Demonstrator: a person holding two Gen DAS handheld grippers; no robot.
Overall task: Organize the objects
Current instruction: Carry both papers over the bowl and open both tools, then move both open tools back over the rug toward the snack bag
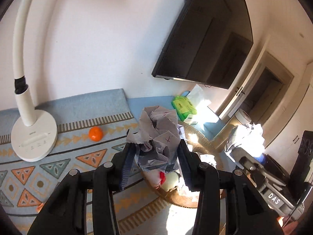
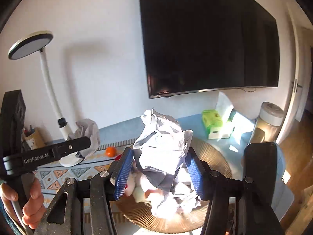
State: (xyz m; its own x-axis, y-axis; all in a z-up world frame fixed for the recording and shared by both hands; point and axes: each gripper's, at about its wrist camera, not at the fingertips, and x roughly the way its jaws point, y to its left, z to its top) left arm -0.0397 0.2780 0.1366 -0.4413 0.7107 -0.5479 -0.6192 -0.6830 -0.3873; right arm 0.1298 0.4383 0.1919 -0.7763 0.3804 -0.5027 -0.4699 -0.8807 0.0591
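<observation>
Squeezed between left tongs (image 1: 156, 154): gray paper ball (image 1: 158, 135). Squeezed between right tongs (image 2: 159, 173): white paper ball (image 2: 162, 148). Half hidden underneath: basket (image 2: 213, 156), blurry lumps inside.

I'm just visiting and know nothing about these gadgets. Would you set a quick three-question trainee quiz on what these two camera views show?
1. True or false: each hand-held gripper, left and right, is clamped on a crumpled paper ball.
2. What sits on the patterned mat beside the white lamp?
A. an orange fruit
B. a mug
C. a book
3. Fill in: the woven basket below the grippers holds more crumpled ____.

Key: 1 true; 2 A, the orange fruit; 3 paper.
</observation>
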